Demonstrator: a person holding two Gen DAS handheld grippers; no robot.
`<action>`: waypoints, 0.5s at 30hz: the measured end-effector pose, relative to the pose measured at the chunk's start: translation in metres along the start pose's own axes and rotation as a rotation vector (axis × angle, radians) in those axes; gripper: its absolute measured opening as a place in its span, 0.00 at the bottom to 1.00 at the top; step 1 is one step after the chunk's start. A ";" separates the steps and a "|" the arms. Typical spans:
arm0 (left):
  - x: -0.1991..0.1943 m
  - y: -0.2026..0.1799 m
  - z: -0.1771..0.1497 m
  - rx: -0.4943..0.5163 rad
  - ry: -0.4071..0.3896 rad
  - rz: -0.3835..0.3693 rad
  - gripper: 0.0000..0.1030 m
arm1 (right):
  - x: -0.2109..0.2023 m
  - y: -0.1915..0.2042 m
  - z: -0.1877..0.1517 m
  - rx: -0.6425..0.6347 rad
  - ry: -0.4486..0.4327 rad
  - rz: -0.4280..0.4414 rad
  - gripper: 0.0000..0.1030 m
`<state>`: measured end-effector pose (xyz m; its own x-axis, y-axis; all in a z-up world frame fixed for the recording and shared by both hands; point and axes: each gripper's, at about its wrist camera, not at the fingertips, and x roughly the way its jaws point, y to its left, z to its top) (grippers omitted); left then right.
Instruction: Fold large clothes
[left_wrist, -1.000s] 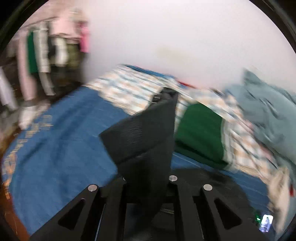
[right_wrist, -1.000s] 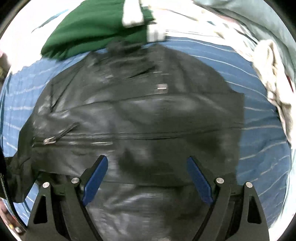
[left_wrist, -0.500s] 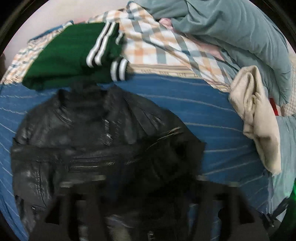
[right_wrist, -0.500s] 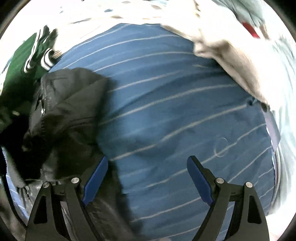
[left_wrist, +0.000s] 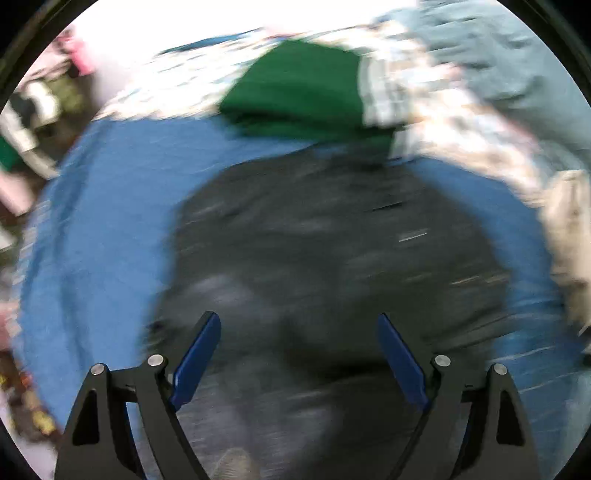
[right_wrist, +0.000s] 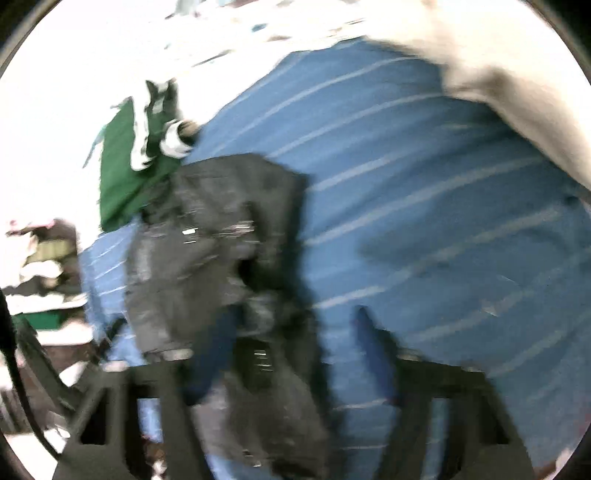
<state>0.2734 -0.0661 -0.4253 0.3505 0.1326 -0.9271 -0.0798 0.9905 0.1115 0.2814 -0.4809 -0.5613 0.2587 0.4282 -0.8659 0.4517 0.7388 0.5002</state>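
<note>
1. Left wrist view: the left gripper (left_wrist: 299, 354) points steeply down over a black jacket (left_wrist: 332, 251) spread on the blue striped bedsheet (left_wrist: 107, 229); its blue pads (left_wrist: 195, 360) stand wide apart with nothing between them, the jaws having just been opening; a folded green garment (left_wrist: 299, 88) lies just beyond the jacket's far edge; a beige cloth (left_wrist: 569, 236) sits at the right; the whole picture is smeared.
2. Right wrist view: the right gripper (right_wrist: 295, 354) is blurred, its jaws partly drawn in and just now closing; the jacket (right_wrist: 221, 266) lies left of centre, its near edge reaching down between the fingers (right_wrist: 218, 350); whether the pads press it I cannot tell; bare sheet (right_wrist: 424, 206) fills the right.
</note>
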 end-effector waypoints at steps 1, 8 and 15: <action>0.011 0.021 -0.010 -0.013 0.027 0.063 0.83 | 0.009 0.008 0.007 -0.016 0.013 0.026 0.55; 0.107 0.082 -0.062 -0.038 0.200 0.299 0.84 | 0.106 0.043 0.034 -0.107 0.195 -0.038 0.29; 0.120 0.091 -0.067 -0.086 0.201 0.245 1.00 | 0.096 0.045 0.014 -0.221 0.181 -0.213 0.33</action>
<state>0.2459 0.0377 -0.5509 0.1202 0.3485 -0.9296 -0.2200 0.9224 0.3174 0.3390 -0.4139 -0.6219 0.0142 0.3233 -0.9462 0.2788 0.9075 0.3142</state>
